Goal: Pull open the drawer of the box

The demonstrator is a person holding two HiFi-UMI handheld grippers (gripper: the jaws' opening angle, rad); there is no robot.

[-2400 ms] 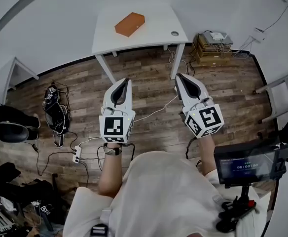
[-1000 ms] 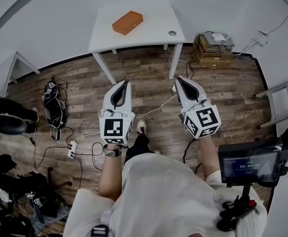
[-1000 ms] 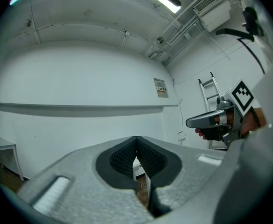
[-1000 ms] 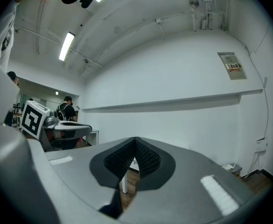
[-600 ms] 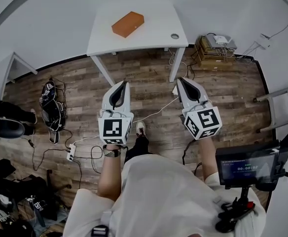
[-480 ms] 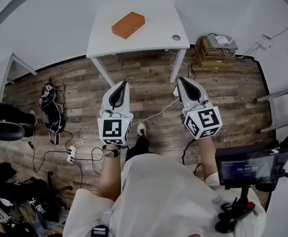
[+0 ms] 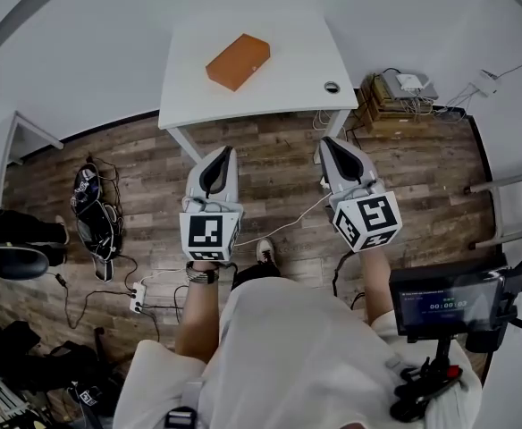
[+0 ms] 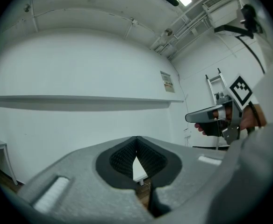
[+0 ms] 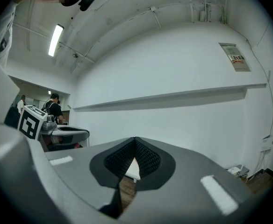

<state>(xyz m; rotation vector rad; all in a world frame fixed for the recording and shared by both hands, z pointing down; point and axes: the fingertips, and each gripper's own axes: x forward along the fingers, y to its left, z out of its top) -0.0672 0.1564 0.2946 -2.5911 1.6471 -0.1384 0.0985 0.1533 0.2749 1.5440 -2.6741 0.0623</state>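
An orange box lies on the white table at the top of the head view, its drawer closed as far as I can see. My left gripper and right gripper are held level over the wooden floor, a short way in front of the table's near edge. Both are shut with nothing between the jaws. In the left gripper view the left gripper points at the white wall, a sliver of the table showing below its tips. The right gripper shows the same in the right gripper view.
Cardboard boxes with cables sit right of the table. A ladder leans at the right. Bags, a power strip and cords lie on the floor at the left. A screen on a stand is at my right side.
The table and orange box have drawn nearer and lower in the head view as I walk forward. Both grippers stay shut and level, side by side.
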